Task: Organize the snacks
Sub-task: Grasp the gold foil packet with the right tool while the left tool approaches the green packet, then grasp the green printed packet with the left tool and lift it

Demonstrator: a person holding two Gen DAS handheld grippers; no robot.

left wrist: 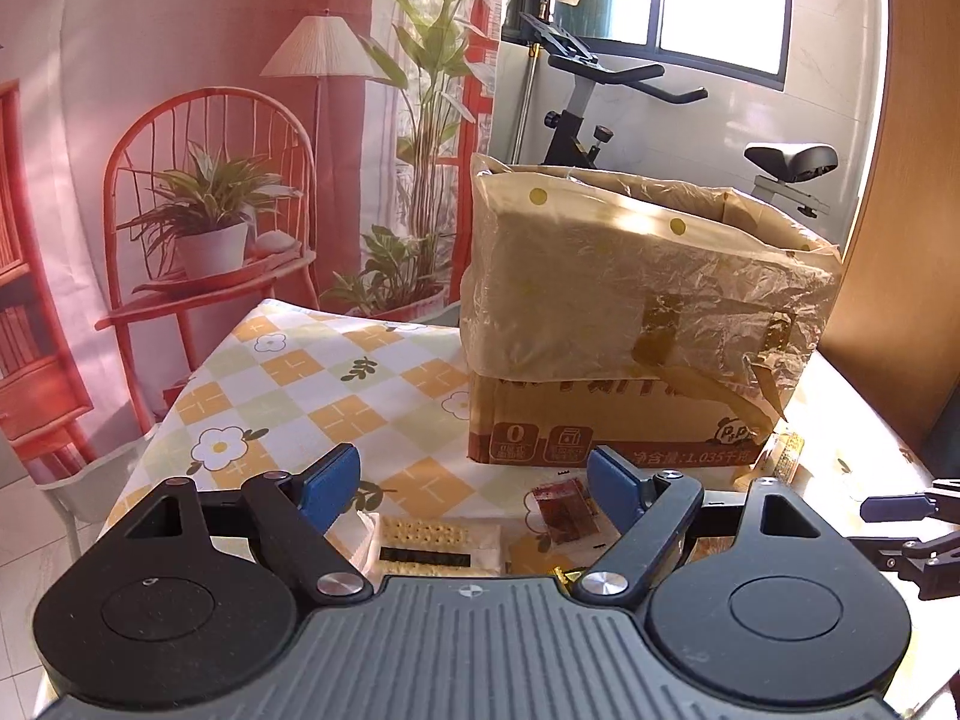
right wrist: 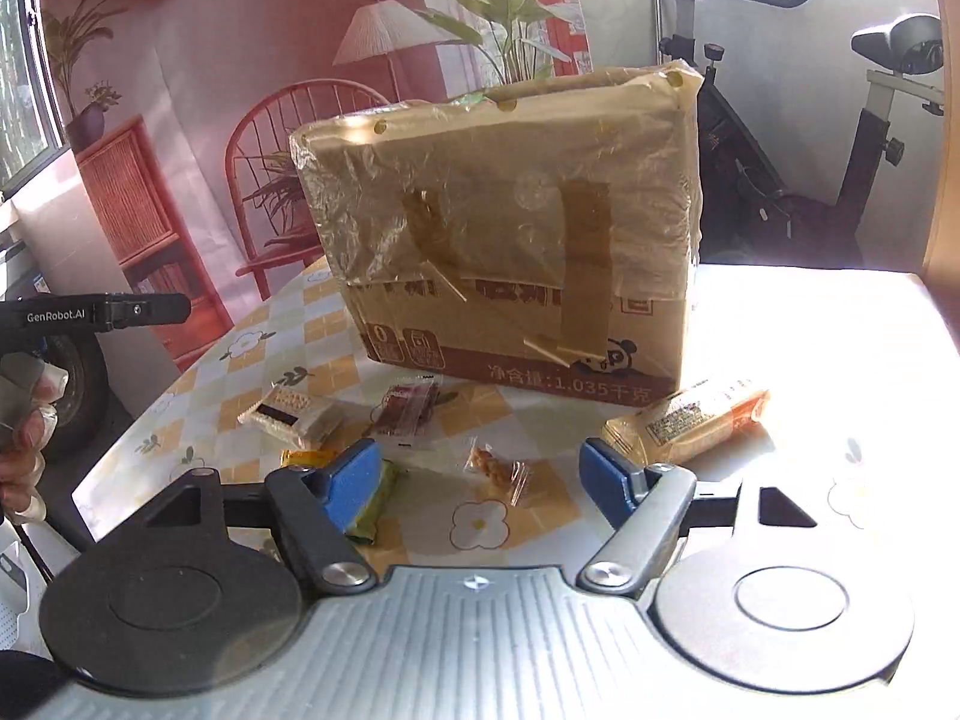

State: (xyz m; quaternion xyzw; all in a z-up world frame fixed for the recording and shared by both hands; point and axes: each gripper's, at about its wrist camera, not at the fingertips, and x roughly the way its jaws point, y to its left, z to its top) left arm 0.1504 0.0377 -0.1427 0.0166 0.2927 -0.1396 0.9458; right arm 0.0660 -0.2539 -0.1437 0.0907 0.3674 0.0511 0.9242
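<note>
Hovering above checkered tablecloth (right wrist: 252, 360), left gripper (left wrist: 474, 489) spread, nothing between pads. Ahead, left to right: cracker packet (right wrist: 291, 414), dark red packet (right wrist: 405, 408), clear nut packet (right wrist: 498, 468), orange packet (right wrist: 690, 420), all before lined cardboard box (right wrist: 510, 228). Right gripper (right wrist: 480, 486) spread, unloaded.

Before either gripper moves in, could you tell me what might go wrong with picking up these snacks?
1. The small clear-wrapped snack lies flat on the tablecloth, so the right gripper, jaws open, may pinch cloth or slip off the wrapper.
2. The cardboard box is tall and lined with loose plastic; a dropped snack could catch on the liner.
3. The green packet beside one jaw could get nudged.
</note>
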